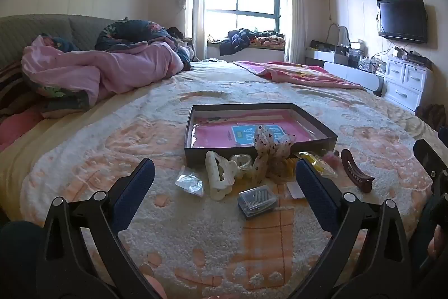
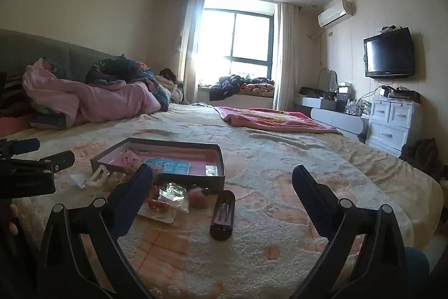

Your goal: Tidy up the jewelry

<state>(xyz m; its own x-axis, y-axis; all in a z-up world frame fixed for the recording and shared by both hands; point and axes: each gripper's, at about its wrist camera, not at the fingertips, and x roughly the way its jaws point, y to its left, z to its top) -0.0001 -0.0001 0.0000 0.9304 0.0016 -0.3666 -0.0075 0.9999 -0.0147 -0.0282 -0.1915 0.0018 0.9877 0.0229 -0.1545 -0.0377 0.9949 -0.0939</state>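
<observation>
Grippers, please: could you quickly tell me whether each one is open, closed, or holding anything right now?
Left gripper: open, holding nothing, above the bedspread.
Right gripper: open, holding nothing.

My right gripper [image 2: 222, 181] hung over the bed [image 2: 280, 164] with its jaws spread wide and empty. Between them lay a dark brown hair clip [image 2: 222, 215]. A shallow dark box [image 2: 159, 161] sat beyond, with small packets [image 2: 170, 198] just before it. My left gripper [image 2: 30, 161] showed at the left edge.

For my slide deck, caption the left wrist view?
Open left gripper hovers over hair clips before a shallow box on the bed.
</observation>
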